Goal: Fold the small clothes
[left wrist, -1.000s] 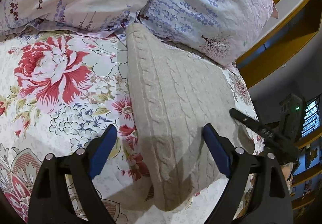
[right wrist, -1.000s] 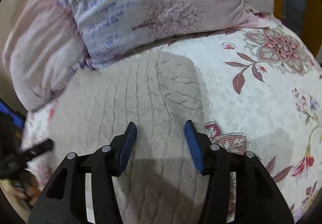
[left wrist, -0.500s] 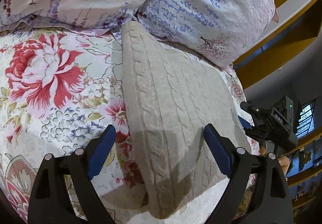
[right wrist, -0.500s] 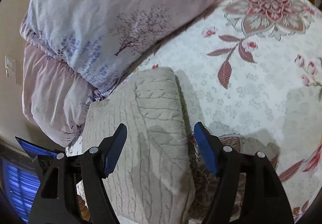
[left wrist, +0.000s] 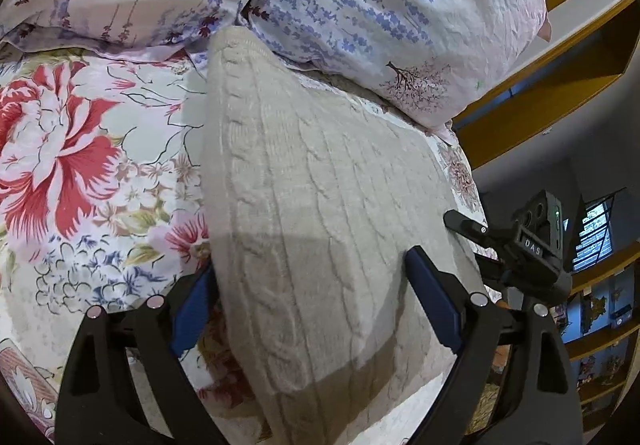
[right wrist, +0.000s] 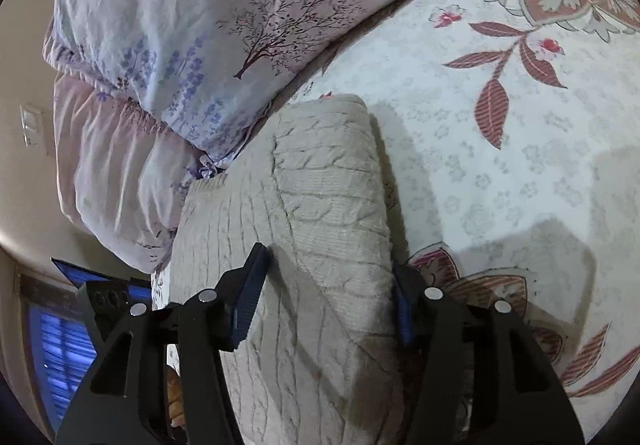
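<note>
A folded beige cable-knit sweater lies on a floral bedsheet, its far end against the pillows. My left gripper stands wide open astride the sweater's near left part. One blue pad is half hidden at the left edge and the other rests over the knit. My right gripper is closing on the thick right-hand fold of the sweater. One pad dents the top and the other pushes against the fold's outer side. Each gripper shows at the edge of the other's view, the right gripper and the left gripper.
Two lilac-printed pillows are stacked behind the sweater. The bedsheet spreads out to the right in the right wrist view. The bed's edge falls away past the sweater in the left wrist view, with yellow shelving beyond.
The right gripper rolled and dropped onto the sweater's right fold, its jaws widening then narrowing on it. The left gripper moved in over the left edge, still wide.
</note>
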